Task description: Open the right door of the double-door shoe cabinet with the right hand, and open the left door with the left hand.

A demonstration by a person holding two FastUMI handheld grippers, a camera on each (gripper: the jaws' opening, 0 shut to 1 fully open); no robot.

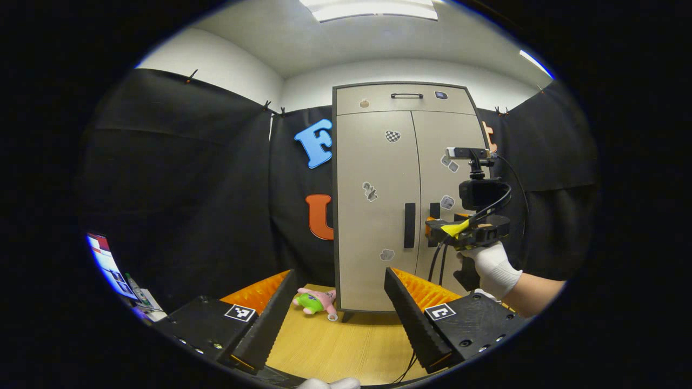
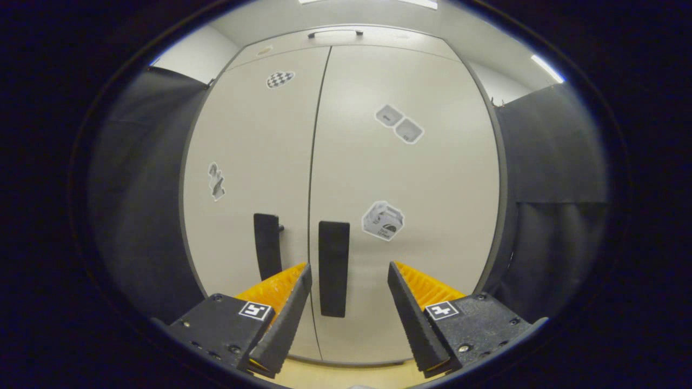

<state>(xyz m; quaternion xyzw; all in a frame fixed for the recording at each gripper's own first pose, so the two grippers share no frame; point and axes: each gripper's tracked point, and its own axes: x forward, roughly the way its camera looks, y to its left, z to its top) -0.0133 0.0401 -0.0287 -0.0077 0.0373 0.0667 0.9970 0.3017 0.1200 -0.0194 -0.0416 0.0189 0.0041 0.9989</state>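
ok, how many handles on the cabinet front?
3. One vertical handle on the left door, one vertical handle on the right door framed by the open right tool, and a horizontal top handle above both doors.

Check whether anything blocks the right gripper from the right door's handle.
Nothing visible does. In the right gripper view the right gripper is open, and the right door's handle shows directly between its fingers, with only bare door around it.

Tongs [image 2: 348, 281] spread wide around the right door's handle [image 2: 333, 268] (both doors closed).
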